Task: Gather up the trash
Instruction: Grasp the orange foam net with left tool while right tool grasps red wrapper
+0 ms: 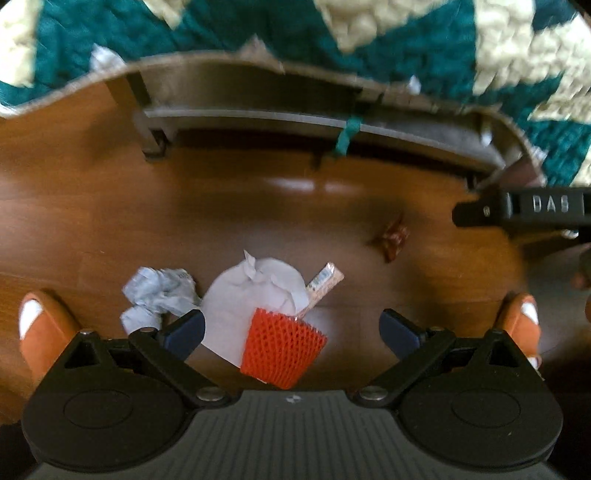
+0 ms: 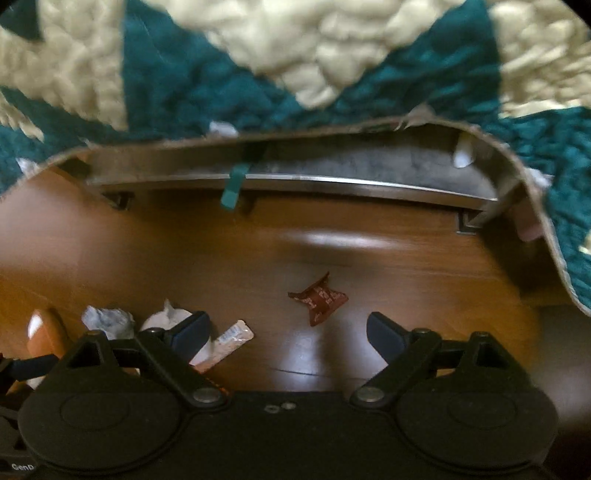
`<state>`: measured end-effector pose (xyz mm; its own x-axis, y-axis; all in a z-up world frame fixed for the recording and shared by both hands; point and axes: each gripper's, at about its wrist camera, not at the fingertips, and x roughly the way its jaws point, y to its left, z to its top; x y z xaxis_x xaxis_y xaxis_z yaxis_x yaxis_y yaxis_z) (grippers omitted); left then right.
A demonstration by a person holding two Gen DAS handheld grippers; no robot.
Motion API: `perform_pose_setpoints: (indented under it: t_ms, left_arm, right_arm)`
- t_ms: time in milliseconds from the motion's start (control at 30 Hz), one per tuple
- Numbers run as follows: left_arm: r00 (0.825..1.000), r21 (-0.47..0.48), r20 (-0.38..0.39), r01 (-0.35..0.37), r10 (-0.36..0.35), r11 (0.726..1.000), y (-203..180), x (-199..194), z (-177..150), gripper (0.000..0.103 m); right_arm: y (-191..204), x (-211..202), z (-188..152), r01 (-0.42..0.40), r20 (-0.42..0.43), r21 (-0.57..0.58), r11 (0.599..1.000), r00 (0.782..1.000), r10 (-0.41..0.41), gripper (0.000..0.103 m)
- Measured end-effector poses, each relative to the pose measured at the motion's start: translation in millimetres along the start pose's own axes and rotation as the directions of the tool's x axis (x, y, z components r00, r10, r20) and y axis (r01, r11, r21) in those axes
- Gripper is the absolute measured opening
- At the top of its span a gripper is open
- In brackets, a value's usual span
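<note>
We see the trash lying loose on the brown wooden floor (image 1: 92, 206), none of it gathered yet as far as the views show, so we judge the collecting has barely begun. In the left wrist view, an orange foam fruit net (image 1: 282, 350) lies between the fingers of our left gripper (image 1: 291, 328), resting on a flat white paper round (image 1: 255, 299). At ten o'clock from the net sits a crumpled white paper ball (image 1: 159, 295), just beside the left finger. At one o'clock from the net a slim pink-and-white stick sachet (image 1: 323, 286) pokes out from under the paper round. Farther off at two o'clock lies a twisted dark-red candy wrapper (image 1: 393, 240), apart from the rest.

The left gripper is spread wide and grips nothing. Our right gripper (image 2: 288, 332) is likewise wide open and empty, the red wrapper lying ahead of its fingers, slightly beyond their tips. We see no bin or bag in either view.

Beyond, at twelve o'clock, a teal-and-cream quilted blanket (image 1: 288, 29) hangs over a low grey bed frame (image 1: 258, 118). Orange slippers (image 1: 40, 328) show at both lower edges.
</note>
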<state>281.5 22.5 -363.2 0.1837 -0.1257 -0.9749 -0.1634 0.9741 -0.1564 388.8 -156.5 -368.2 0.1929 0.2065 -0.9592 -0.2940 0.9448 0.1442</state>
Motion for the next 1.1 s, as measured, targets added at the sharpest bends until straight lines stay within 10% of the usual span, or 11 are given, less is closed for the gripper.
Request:
perform_pose_setpoints:
  t_ms: [667,1100]
  left_arm:
    - [0.982,0.191,-0.181,-0.015,0.050,0.982,-9,144,-41,0.100]
    - [0.983,0.216,-0.174,-0.018,0.057,0.976,-5,160,-45,0.042]
  right_arm:
    - [0,144,1,0.009,-0.094,-0.326,0.945,0.995,-0.042,0.079]
    - [1,166,-4,0.034,-0.118,-0.347,0.937,0.990,-0.080,0.045]
